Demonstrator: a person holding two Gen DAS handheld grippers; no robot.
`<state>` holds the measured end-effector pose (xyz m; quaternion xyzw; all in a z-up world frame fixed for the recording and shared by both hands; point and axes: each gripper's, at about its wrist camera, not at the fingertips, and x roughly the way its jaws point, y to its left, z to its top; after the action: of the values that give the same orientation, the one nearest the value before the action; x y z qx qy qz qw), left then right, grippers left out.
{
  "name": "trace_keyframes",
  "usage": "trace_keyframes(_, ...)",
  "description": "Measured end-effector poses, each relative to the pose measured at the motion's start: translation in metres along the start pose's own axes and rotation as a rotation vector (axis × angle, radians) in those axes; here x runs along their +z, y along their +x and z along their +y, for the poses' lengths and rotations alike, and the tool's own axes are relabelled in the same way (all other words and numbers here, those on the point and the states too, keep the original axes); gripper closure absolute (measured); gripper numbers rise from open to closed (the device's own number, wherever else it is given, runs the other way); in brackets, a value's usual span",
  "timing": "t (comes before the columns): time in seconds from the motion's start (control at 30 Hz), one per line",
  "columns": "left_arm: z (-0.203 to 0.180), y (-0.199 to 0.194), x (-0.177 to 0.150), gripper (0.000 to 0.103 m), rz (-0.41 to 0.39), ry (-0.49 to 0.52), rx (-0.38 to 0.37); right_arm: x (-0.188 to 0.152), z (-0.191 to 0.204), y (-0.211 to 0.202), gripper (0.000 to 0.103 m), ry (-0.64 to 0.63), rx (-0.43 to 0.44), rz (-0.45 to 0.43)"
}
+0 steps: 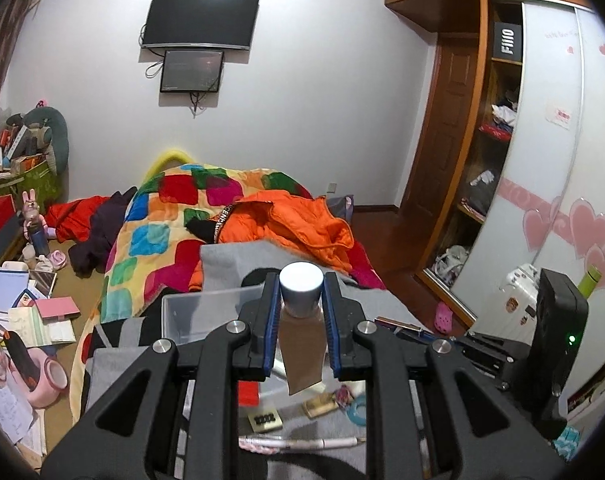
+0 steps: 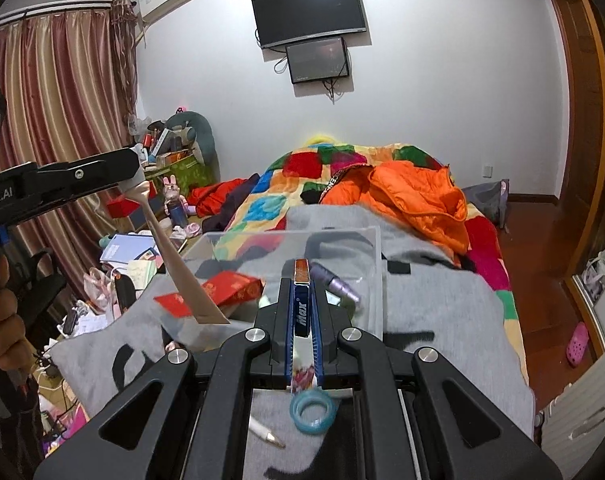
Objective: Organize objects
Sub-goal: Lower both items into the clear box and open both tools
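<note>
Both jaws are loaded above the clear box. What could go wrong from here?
1. The left gripper pinches the beige tube only near its silver cap; the long body hangs free and may swing or slip.
2. The right gripper holds the thin blue packet edge-on; it could twist out.
3. The clear box sits on soft grey cloth and may tip.

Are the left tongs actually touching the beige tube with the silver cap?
Touching. In the left wrist view both pads of the left tongs press the beige tube just below its silver cap, and the tube hangs from them.
</note>
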<state>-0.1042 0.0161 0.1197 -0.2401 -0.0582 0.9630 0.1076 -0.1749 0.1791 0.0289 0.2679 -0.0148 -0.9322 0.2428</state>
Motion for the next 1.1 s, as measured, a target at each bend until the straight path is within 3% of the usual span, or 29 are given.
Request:
trace_keyframes(0.2,0.012,0.022,-0.002,0.083,0.001,-0.043,0.031,0.011,0.002,0.017,0.096,-0.011,0.006,0.006)
trace_keyframes(0.57,0.053,0.079,-0.042,0.083,0.164,-0.151,0.014,0.003,0.010,0.064,0.096,-0.033,0.038,0.109)
trace_keyframes(0.77,0.077,0.083,-0.055,0.082,0.173,-0.193,0.045,-0.001,0.013,0.086,0.096,-0.031,0.061,0.157)
trace_keyframes(1.1,0.087,0.108,-0.078,0.080,0.266,-0.160,0.112,-0.006,0.023,0.113,0.096,-0.046,0.080,0.215)
